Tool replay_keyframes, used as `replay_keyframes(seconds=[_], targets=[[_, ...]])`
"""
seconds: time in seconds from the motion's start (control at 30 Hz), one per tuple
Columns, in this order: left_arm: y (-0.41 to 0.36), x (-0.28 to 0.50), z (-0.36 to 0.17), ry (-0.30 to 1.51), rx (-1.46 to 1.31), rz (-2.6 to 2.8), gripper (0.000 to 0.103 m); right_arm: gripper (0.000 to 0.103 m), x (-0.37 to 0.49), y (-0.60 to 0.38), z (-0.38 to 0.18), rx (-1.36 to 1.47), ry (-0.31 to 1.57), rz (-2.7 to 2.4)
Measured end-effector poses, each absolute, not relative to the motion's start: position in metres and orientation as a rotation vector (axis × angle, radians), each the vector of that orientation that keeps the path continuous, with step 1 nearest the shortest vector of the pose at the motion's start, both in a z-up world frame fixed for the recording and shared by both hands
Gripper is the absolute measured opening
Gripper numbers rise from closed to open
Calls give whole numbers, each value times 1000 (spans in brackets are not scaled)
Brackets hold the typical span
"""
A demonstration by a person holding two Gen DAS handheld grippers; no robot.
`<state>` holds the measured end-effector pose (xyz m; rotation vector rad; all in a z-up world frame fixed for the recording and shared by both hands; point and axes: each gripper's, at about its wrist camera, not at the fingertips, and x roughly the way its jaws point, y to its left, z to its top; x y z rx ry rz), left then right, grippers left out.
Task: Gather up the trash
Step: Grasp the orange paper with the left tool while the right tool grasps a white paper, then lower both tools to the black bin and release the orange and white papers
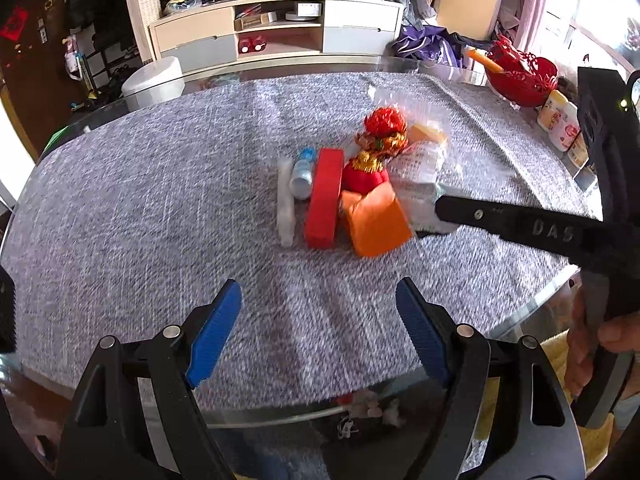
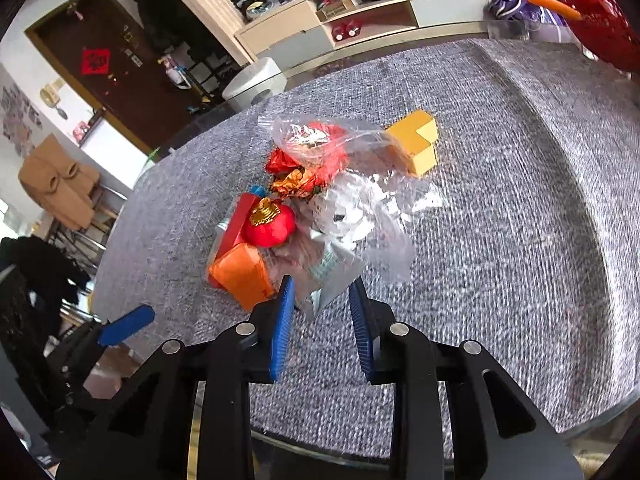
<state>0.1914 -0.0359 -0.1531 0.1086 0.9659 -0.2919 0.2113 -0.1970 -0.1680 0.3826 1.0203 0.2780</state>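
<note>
Blue fingers of the left gripper stand wide apart over the grey table, holding nothing.
The right gripper has its fingers partly closed around a corner of the clear wrapper; whether they pinch it I cannot tell. The trash pile, with an orange box and red ball, sits mid-table.

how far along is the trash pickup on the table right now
Nothing looks collected yet. The right gripper has its jaws around the clear plastic wrapper at the pile's near edge; the left gripper is open and empty. The orange box and the rest remain.
</note>
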Motion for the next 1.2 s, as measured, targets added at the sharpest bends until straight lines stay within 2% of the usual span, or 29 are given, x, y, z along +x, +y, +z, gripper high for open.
replay_keyframes(seconds=[0.1, 0.2, 0.27, 0.33, 0.43, 0.63, 0.9, 0.97, 1.07, 1.2], targets=[[-39, 201, -153, 967, 90, -315, 74, 19, 213, -198, -170, 375, 1026, 272], [-44, 210, -155, 978, 64, -342, 67, 17, 214, -199, -170, 357, 1025, 270], [-47, 217, -158, 985, 47, -365, 56, 14, 215, -198, -170, 339, 1018, 269], [-48, 222, -161, 992, 38, -380, 50, 13, 215, -199, -170, 322, 1015, 266], [-50, 228, -163, 999, 14, -410, 47, 12, 218, -201, -171, 302, 1016, 264], [-56, 232, -165, 1000, 9, -451, 32, 11, 223, -205, -174, 290, 1021, 258], [-67, 241, -171, 1018, 13, -486, 26, 11, 221, -207, -174, 284, 1025, 263], [-72, 243, -174, 1027, 14, -492, 16, 11, 222, -206, -174, 283, 1026, 265], [-75, 244, -177, 1027, 24, -494, 8, 9, 222, -207, -173, 288, 1023, 273], [-75, 239, -169, 1004, 37, -482, 5, 6, 217, -206, -164, 290, 998, 286]])
